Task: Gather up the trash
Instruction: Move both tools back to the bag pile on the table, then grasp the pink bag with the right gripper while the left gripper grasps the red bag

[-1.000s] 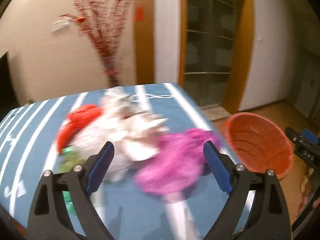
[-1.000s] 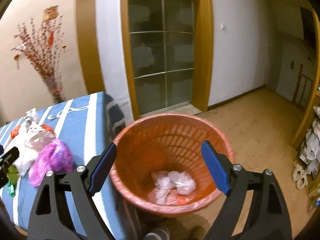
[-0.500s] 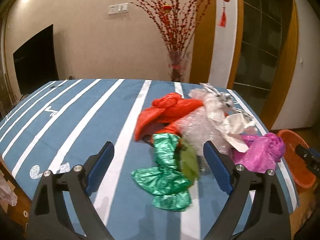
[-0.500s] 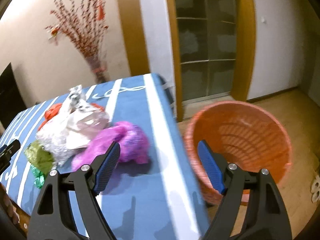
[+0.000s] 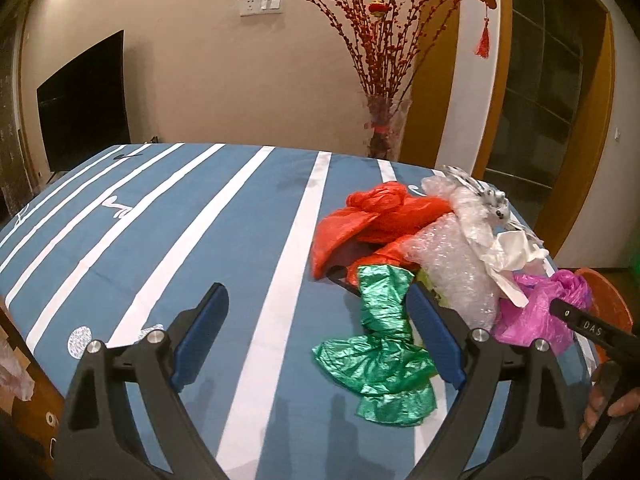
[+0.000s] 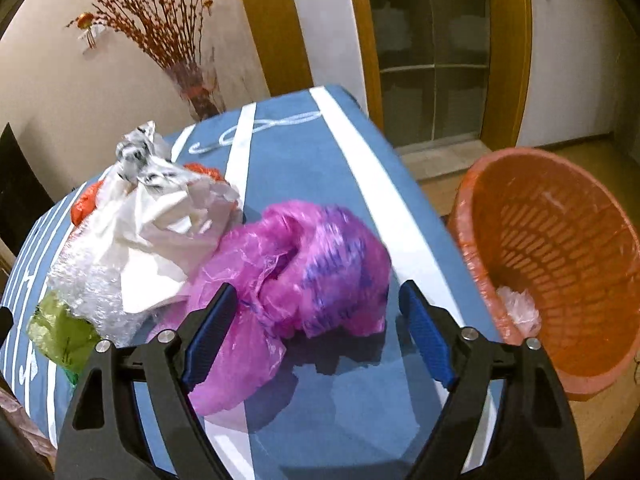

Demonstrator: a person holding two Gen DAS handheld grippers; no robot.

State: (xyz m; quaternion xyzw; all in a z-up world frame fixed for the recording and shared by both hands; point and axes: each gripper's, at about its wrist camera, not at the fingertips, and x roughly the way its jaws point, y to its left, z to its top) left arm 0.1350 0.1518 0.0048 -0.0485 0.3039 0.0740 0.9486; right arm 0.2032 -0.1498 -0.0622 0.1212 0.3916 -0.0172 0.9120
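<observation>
A pile of trash lies on the blue striped tablecloth [image 5: 160,240]: a green foil bag [image 5: 380,344], a red bag [image 5: 372,216], bubble wrap [image 5: 452,264], white plastic [image 6: 160,220] and a pink bag [image 6: 312,272]. My left gripper [image 5: 316,300] hangs open over the cloth, its right pad beside the green foil bag, nothing between its jaws. My right gripper [image 6: 316,320] is closing around the pink bag, which lies between its jaws; the pads do not press on it. An orange basket [image 6: 560,248] stands on the floor off the table's right edge, with clear plastic [image 6: 516,304] inside.
A glass vase of red branches [image 5: 384,128] stands behind the table's far edge. A dark screen [image 5: 84,100] is on the left wall. A glass door with a wooden frame [image 6: 436,60] is beyond the basket. A hand [image 5: 608,404] shows at the right.
Both views have swung left. The left gripper left the pink bag and now hangs left of the pile. The right gripper went from the basket to the pink bag, and its jaws narrowed.
</observation>
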